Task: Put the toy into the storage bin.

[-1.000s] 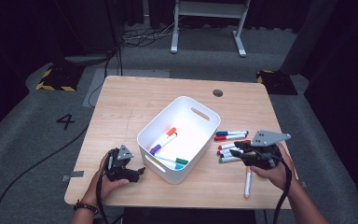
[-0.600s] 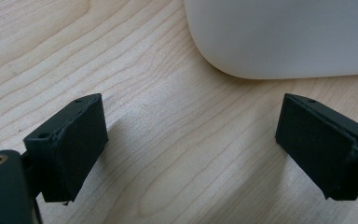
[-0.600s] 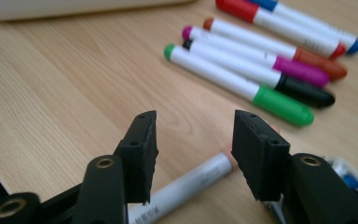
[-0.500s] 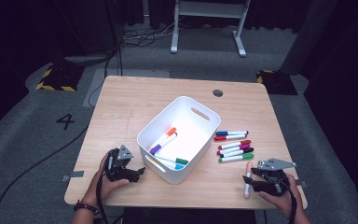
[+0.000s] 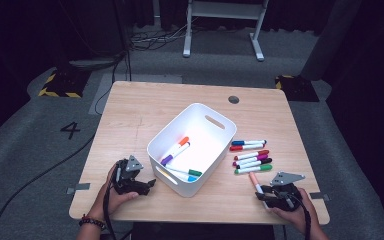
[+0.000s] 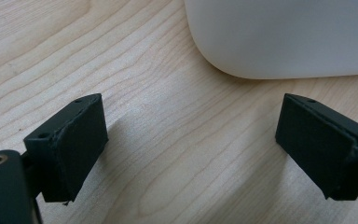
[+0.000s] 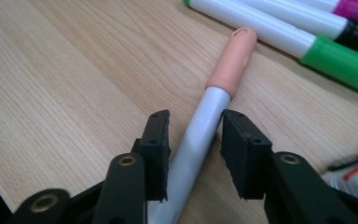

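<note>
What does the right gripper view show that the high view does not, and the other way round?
Right gripper view: a close look at the right claw. Its jaws have just been closing with the barrel of the peach-capped marker between them, and they do not yet seem to press on it. High view: the white bin with markers inside, the left claw resting beside it, and the whole table. Both: the peach-capped marker and the green-capped marker next to it.

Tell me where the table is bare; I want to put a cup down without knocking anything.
Free: the far left of the table, between its back edge and the white bin, and the far right corner past the round hole. Crowded: right of the bin, where the markers lie, and both near corners, where the hands work.
</note>
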